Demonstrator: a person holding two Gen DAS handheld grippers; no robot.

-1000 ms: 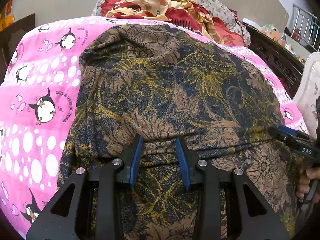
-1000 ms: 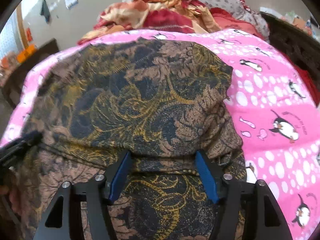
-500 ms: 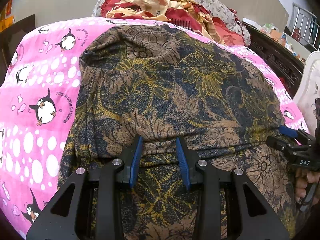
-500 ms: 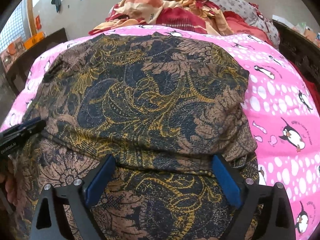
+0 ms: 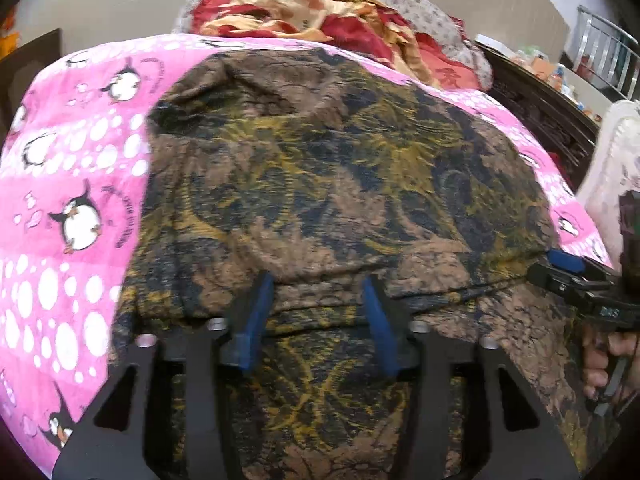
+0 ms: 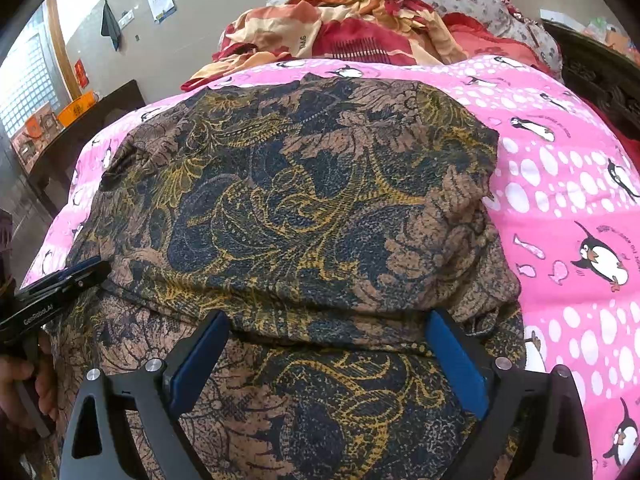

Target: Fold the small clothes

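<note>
A brown, black and yellow patterned garment (image 5: 340, 168) (image 6: 320, 208) lies folded over on the pink penguin blanket (image 5: 60, 168). Its folded edge runs across just in front of both grippers. My left gripper (image 5: 316, 280) sits low at that edge, its jaws opening, with cloth lying between the blue pads but not pinched. My right gripper (image 6: 327, 318) is at the same edge further right, its jaws opening wide and the pads clear of the cloth. Each gripper shows in the other's view: the right gripper (image 5: 550, 268) at the right edge, the left gripper (image 6: 94, 270) at the left edge.
A heap of red and orange bedding (image 5: 320, 4) (image 6: 360, 28) lies on a floral pillow at the far end of the bed. A dark carved bed frame (image 5: 540, 108) runs along the right. A dark side table (image 6: 80, 120) stands at the left. A hand (image 5: 600, 360) holds the right gripper.
The right jaws spread wide and let go of the folded edge. The left jaws widened in the last half second. The garment stays flat where it lay.
</note>
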